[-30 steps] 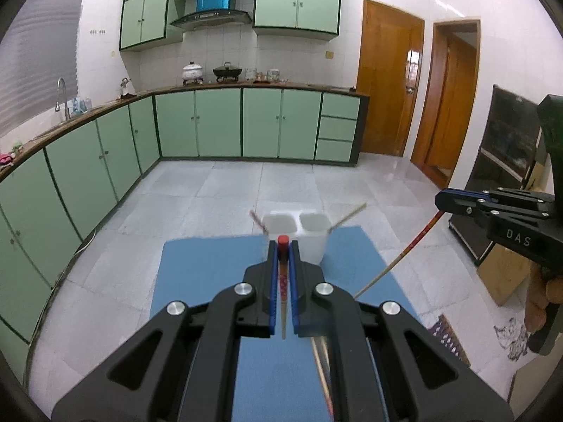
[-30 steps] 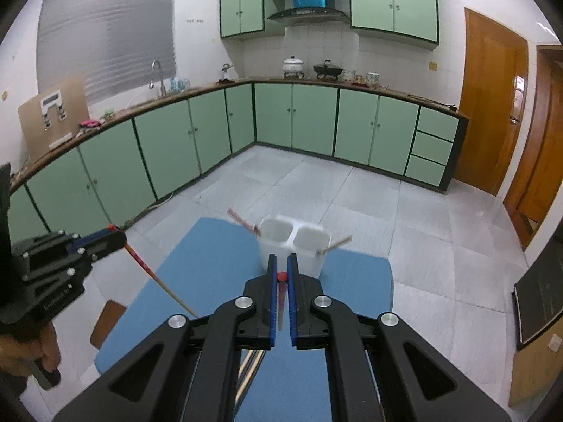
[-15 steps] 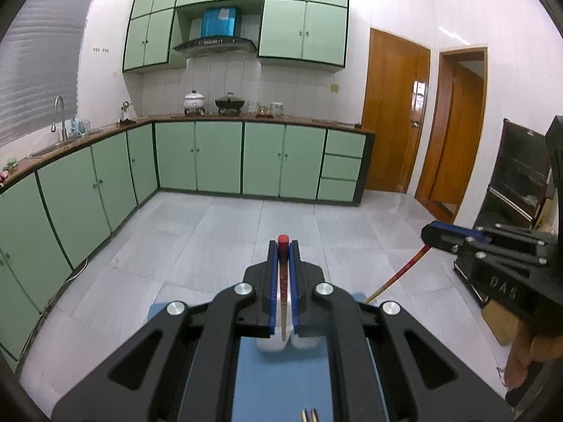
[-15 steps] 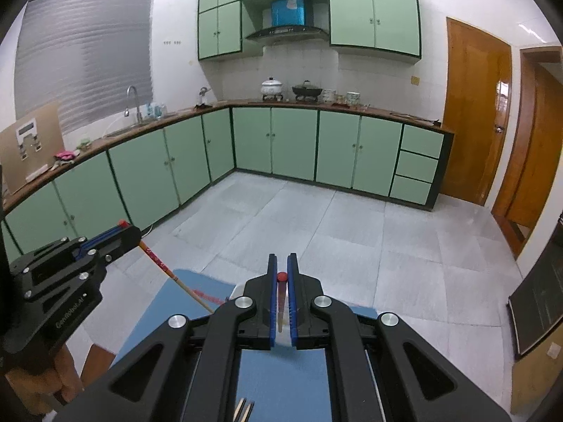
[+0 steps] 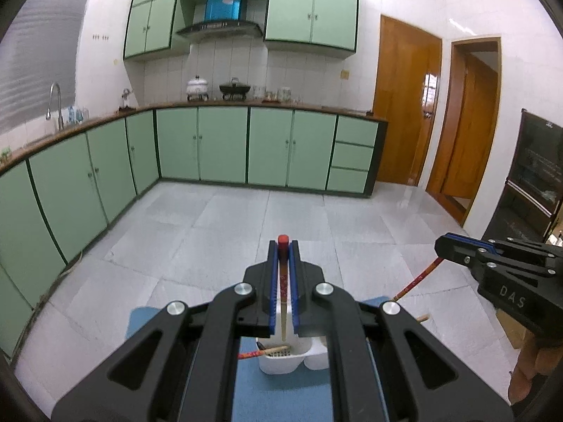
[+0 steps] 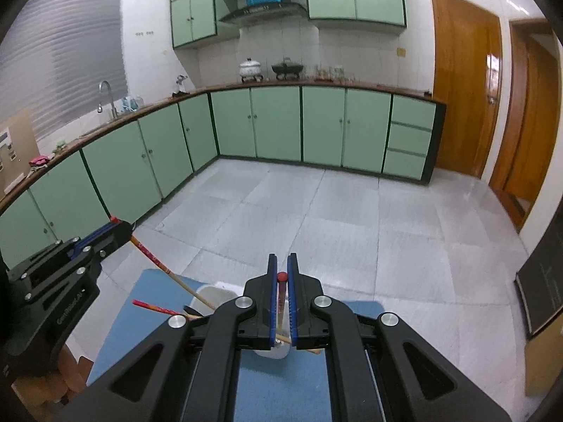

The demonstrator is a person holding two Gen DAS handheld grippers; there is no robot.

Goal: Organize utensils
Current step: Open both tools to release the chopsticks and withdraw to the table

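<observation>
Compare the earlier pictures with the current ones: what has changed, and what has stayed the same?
Both grippers advanced toward the white holder, now right beneath them. The left gripper and right gripper each stay shut on a red-tipped chopstick. Two chopsticks remain in the holder on the blue mat.

Grey tiled floor [image 5: 246, 232], blue mat [image 5: 281, 397] spread on top, white two-compartment utensil holder [image 5: 281, 364] standing on the mat

Green cabinets [image 5: 221, 144], wooden door [image 5: 404, 105], tiled floor [image 5: 246, 225] (grey), range hood [image 6: 262, 8]
</observation>
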